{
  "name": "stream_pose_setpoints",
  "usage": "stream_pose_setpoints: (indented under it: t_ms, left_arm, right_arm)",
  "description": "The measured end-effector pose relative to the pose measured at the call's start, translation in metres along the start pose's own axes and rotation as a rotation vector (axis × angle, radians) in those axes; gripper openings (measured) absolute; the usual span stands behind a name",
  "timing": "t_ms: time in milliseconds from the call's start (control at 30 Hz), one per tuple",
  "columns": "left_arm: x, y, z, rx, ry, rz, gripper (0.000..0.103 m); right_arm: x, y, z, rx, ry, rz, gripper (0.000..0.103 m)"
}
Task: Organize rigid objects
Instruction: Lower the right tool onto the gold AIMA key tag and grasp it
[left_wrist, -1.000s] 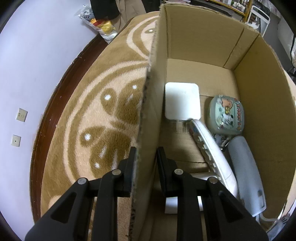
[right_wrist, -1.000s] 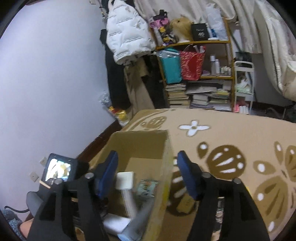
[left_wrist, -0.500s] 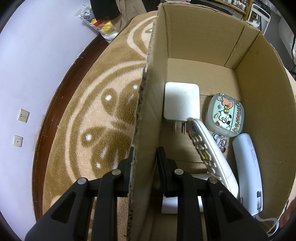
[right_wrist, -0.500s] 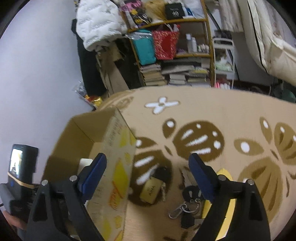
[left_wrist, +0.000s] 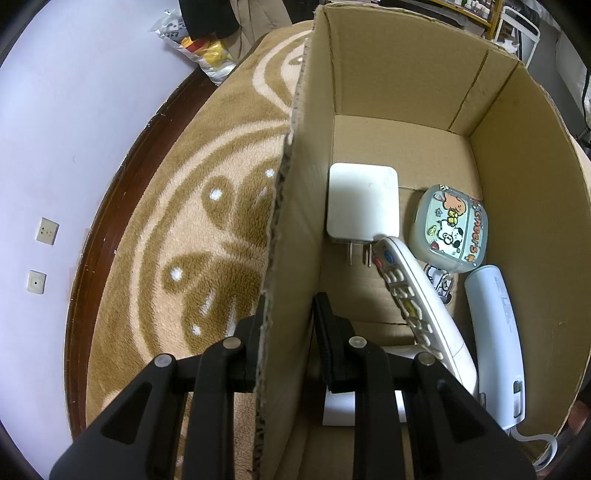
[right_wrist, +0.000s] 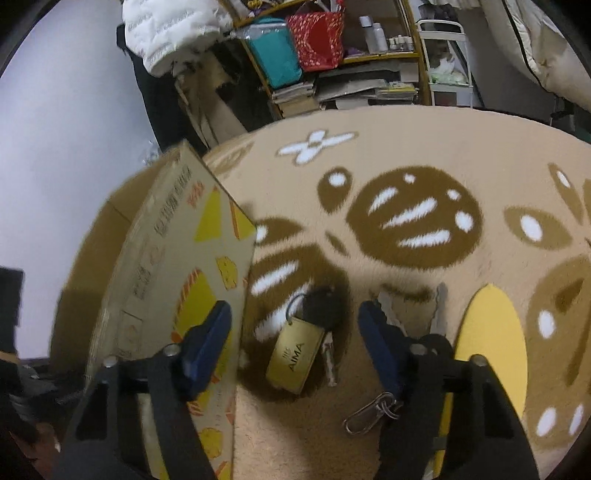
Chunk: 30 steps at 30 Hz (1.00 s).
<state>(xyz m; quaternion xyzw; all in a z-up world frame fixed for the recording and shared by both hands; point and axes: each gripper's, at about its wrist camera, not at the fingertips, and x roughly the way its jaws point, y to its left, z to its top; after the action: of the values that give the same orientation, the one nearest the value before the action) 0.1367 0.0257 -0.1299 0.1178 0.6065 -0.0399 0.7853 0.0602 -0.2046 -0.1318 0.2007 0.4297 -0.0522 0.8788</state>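
Your cardboard box (left_wrist: 413, 92) dominates the left side: it sits on the patterned rug (right_wrist: 424, 155), and your left tool (left_wrist: 288, 332) straddles its near wall, one finger outside over the rug, the other inside, the two drawn in narrow onto the cardboard and pinning it. Ahead of that tool and to its right, the box floor already carries a white charger (left_wrist: 364, 201), a white remote (left_wrist: 421, 306) lying lengthwise away from the tool, a long pale-blue device (left_wrist: 495, 332) alongside it, and a cartoon-printed case (left_wrist: 450, 230) farthest forward on the right.

Now the right side, and this is where the move turns. Your right tool (right_wrist: 295, 339) hangs spread wide above the rug, holding nothing, with the printed outer face of the box just beside its left finger. Directly between the fingers, slightly below their tips, lies the brass tag (right_wrist: 295, 356) marked AIMA, joined to a black key fob (right_wrist: 321, 304) just ahead of it. The tag's long axis runs roughly forward along the tool, tilted a little rightward, so I'd judge the fingers would close across its narrow width. A metal clip (right_wrist: 369, 411) lies near the right finger, partly hidden behind it. The right tool is plainly the nearer one.
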Motion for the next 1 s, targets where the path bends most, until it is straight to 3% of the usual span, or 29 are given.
stream_pose_setpoints:
  t_ms: [200,500,667,1000]
  left_arm:
    - [0.000,0.000,0.001,-0.003,0.001,-0.002,0.022]
    - [0.000,-0.001,0.001,0.008,-0.002,0.007,0.022]
    - [0.000,-0.002,-0.001,0.014,-0.005,0.007,0.022]
    - [0.000,-0.002,0.001,0.004,0.001,0.000,0.022]
  right_arm:
    - [0.020,-0.004,-0.007,0.007,0.065,-0.026,0.070]
    - [0.030,0.000,-0.010,-0.022,0.058,-0.101,0.059]
    - [0.025,0.005,-0.013,-0.072,0.070,-0.161,0.029]
    - [0.008,0.006,-0.011,-0.078,0.010,-0.191,0.028]
